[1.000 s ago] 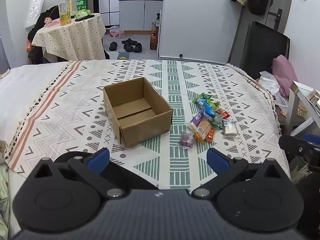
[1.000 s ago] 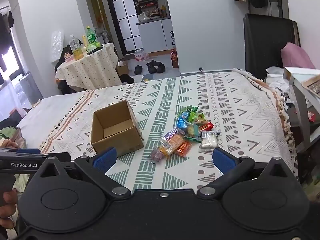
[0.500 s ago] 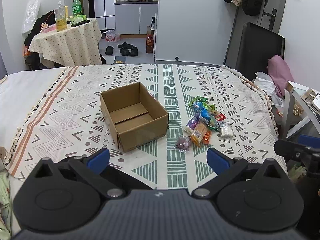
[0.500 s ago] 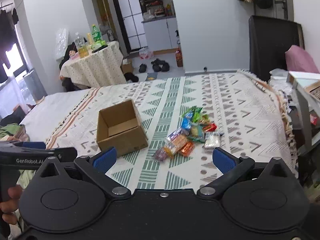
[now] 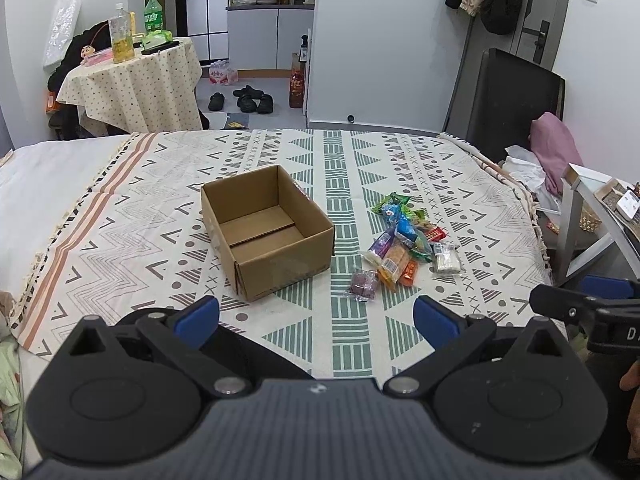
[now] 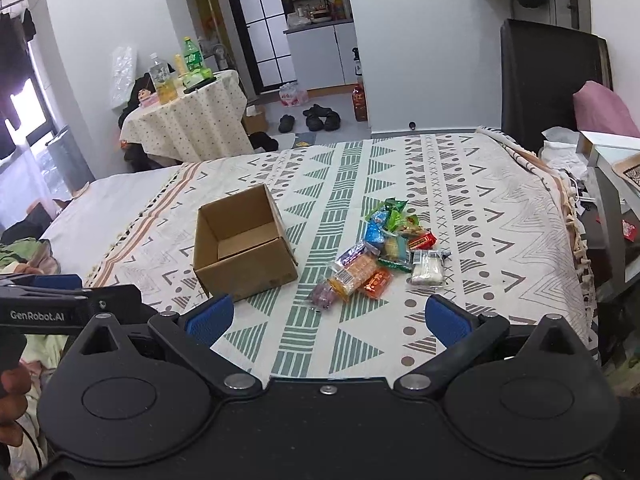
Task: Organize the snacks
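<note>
risk: the snacks [image 6: 384, 254] overlap in a loose heap, so a pinch may drag two slick wrappers or nudge the light cardboard box [image 6: 244, 248] across the soft bedspread [image 6: 480, 200]. pile is small bright packets, purple, orange, blue, green, white, lying just right of the box, not touching it. box is empty, open on top. left gripper [image 5: 316, 318] and right gripper [image 6: 327, 318] both spread wide, holding nothing, hovering at the near bed edge, well short of the box.

The snack pile [image 5: 404, 246] overlaps itself, so lower packets are partly hidden and their labels are too small to read. The bed [image 6: 500, 208] is cut off behind both gripper bodies.
</note>
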